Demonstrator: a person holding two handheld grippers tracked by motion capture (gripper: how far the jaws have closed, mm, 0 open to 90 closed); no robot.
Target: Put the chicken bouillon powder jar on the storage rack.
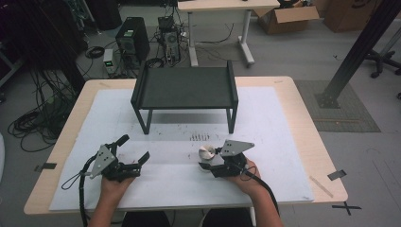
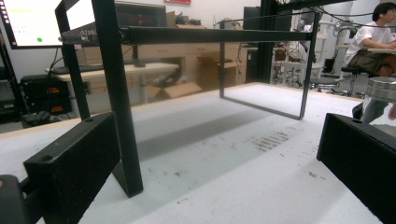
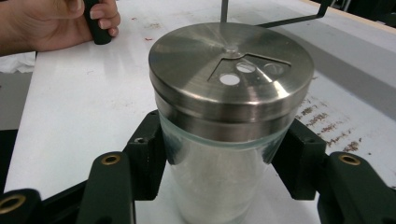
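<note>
A glass shaker jar [image 1: 206, 152] with a steel lid pierced by holes stands on the white mat, right of centre. In the right gripper view the jar [image 3: 231, 74] sits between both black pads [image 3: 148, 151], which press on its glass wall. My right gripper [image 1: 208, 161] is shut on it. My left gripper [image 1: 135, 147] rests on the mat at the left with its jaws spread wide and nothing between them. From the left gripper view [image 2: 215, 172] the jar [image 2: 380, 100] shows at the far right, beyond the right jaw.
A black metal stand [image 1: 184, 87] on thin legs occupies the back middle of the table; one leg [image 2: 116, 93] rises close in front of my left gripper. The white mat [image 1: 283, 123] has dark smudges near its centre. A person's hand [image 3: 56, 23] grips the other handle.
</note>
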